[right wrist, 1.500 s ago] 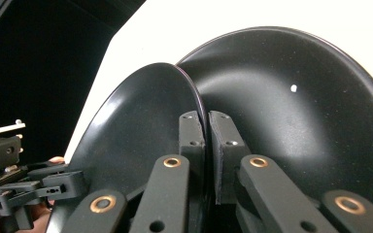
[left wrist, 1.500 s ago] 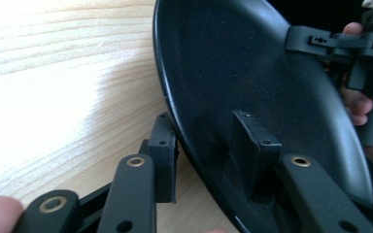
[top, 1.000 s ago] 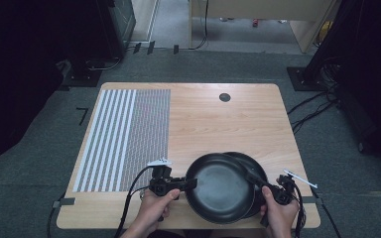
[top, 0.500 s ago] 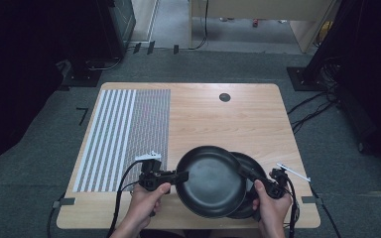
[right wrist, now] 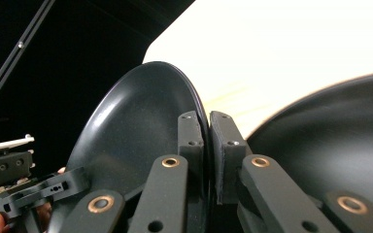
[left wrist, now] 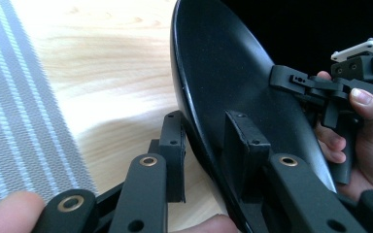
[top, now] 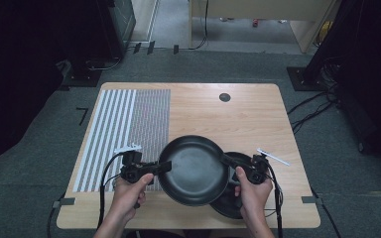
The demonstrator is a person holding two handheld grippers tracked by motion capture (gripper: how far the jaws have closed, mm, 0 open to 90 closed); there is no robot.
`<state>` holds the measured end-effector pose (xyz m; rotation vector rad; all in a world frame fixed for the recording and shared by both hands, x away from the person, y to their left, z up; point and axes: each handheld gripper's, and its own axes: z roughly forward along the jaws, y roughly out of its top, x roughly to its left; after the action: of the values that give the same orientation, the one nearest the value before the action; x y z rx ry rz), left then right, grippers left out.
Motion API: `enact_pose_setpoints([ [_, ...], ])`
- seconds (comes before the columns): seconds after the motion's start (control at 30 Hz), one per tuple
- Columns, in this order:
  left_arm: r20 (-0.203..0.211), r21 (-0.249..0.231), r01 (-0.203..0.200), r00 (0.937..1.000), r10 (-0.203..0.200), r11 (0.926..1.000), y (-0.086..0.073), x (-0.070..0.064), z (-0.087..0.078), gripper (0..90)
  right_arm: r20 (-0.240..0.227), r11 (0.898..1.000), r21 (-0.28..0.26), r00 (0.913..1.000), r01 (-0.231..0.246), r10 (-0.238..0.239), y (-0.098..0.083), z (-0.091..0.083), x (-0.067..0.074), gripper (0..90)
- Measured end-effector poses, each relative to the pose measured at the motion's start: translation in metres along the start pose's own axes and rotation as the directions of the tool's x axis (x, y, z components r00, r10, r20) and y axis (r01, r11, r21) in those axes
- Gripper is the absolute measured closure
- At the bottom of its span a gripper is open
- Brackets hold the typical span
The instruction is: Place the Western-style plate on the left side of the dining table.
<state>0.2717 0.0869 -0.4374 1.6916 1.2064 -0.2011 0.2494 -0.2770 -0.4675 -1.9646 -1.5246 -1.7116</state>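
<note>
A black plate [top: 193, 168] hangs a little above the wooden table [top: 238, 114], carried between both grippers. My left gripper [top: 163, 166] is shut on its left rim, one jaw under and one inside the plate [left wrist: 233, 82]. My right gripper [top: 226, 159] is shut on the opposite rim; in the right gripper view its jaws [right wrist: 206, 121] pinch the thin edge of the plate [right wrist: 136, 131]. A second black plate [top: 230, 206] lies on the table beneath, partly covered by the held one and by the right hand.
A grey striped mat [top: 124, 124] covers the table's left part. A small dark round hole [top: 224, 97] sits near the far edge. Cables trail from both grippers over the front edge. Dark floor surrounds the table.
Both grippers have carried the upper plate leftward and slightly up, sliding it off the lower plate, which now shows more at the right.
</note>
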Motion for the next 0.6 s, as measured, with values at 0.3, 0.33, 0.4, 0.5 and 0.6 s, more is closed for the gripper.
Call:
enact_pose_setpoints([
  [0.3,-0.029,-0.038,0.02,0.9994,-0.021,0.9991,0.01,0.017,-0.021,71.1,-0.018,0.999,0.034,0.9998,0.003,-0.002,0.006,0.031,0.019,84.7],
  [0.33,-0.032,-0.041,0.021,0.9992,-0.022,0.9989,0.011,0.019,-0.023,71.1,-0.018,0.999,0.034,0.9998,0.008,-0.008,0.006,0.034,0.02,84.7],
  [0.4,-0.037,-0.049,0.024,0.999,-0.026,0.9985,0.012,0.022,-0.027,71.1,-0.022,0.999,0.041,0.9997,0.009,-0.008,0.007,0.04,0.023,84.7],
  [0.5,-0.041,-0.062,0.036,0.9984,-0.038,0.9975,0.014,0.027,-0.033,71.1,-0.024,0.999,0.049,0.9996,0.016,-0.015,0.008,0.049,0.029,84.8],
  [0.6,-0.044,-0.069,0.042,0.998,-0.045,0.9967,0.015,0.032,-0.037,71.2,-0.025,0.998,0.055,0.9995,0.023,-0.022,0.009,0.056,0.034,84.7],
])
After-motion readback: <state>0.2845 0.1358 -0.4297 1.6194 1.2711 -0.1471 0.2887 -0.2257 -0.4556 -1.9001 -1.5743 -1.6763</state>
